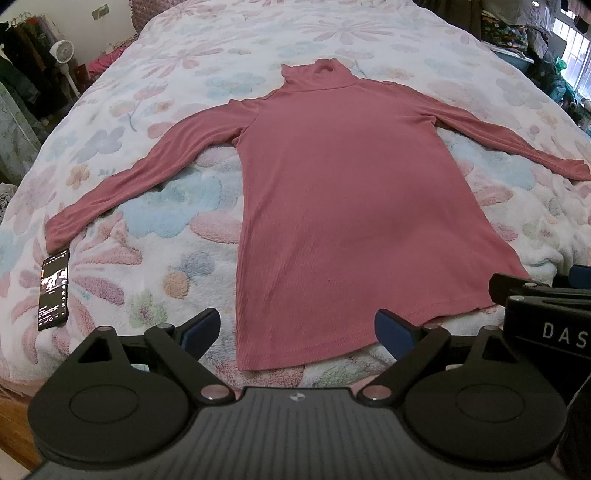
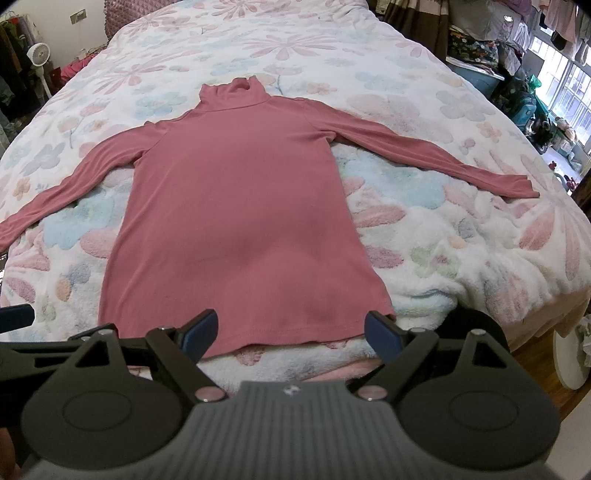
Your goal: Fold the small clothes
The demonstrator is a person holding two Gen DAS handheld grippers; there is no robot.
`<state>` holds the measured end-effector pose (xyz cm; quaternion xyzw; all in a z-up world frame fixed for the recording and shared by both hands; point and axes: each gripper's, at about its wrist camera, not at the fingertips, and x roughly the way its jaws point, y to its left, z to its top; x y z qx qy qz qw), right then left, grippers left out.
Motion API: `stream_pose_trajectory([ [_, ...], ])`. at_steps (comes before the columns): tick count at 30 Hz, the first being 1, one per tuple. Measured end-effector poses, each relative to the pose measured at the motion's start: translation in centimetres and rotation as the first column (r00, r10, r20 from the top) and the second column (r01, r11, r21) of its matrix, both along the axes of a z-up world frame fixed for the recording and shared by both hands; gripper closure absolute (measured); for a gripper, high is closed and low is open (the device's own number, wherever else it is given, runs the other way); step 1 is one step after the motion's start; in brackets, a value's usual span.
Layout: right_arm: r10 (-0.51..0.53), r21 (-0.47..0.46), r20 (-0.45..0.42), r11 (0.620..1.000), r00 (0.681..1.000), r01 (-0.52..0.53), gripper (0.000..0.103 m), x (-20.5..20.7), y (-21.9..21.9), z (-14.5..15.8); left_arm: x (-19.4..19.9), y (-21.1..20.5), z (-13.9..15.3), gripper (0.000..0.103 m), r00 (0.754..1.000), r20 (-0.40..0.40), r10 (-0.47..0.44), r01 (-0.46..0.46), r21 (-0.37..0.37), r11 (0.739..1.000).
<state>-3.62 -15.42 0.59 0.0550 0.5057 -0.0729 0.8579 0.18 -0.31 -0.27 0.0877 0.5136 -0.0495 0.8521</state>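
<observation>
One pink turtleneck top (image 1: 343, 206) (image 2: 236, 221) laid flat, front down or up can't tell, on bed w/ fluffy floral blanket (image 1: 177, 206) (image 2: 424, 229): white ground, big pastel flowers in pink, blue, peach. Collar toward far end of bed, hem toward near edge, both sleeves spread out to the sides. Fabric smooth, ribbed, few wrinkles.

Left gripper (image 1: 297, 332) above near edge of bed, angled down at hem; fingers (image 1: 201, 330) spread wide, nothing between them, no contact w/ top. Right gripper (image 2: 291, 334) beside it, same tilt, over right part of hem; blue-padded fingers (image 2: 382, 338) wide apart too, holding nothing. Right gripper's black body (image 1: 546, 310) seen at right edge of left wrist view.

Smartphone (image 1: 54, 290) w/ lit screen lying on blanket, just beside cuff of left sleeve, touching or not unclear.

Room: crowded bedroom. White standing fan (image 1: 65, 51) (image 2: 38, 55) at far left by wall, dark clothes hanging on rack (image 1: 22, 55) next to it. Piles of bags and fabrics (image 1: 524, 33) (image 2: 480, 48) along right side, barred window (image 2: 569, 81) behind w/ daylight. Wood floor (image 2: 535, 354) past bed's right corner, bit of wooden bed frame (image 1: 14, 424) at lower left.
</observation>
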Motion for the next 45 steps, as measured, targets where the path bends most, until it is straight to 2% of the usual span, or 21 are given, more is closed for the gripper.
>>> stream_pose_trajectory([
  [45, -0.002, 0.0, 0.0, 1.0, 1.0, 0.002, 0.02, -0.27, 0.03, -0.96, -0.08, 0.2, -0.27, 0.0, 1.0, 0.001, -0.001, 0.001, -0.001, 1.0],
])
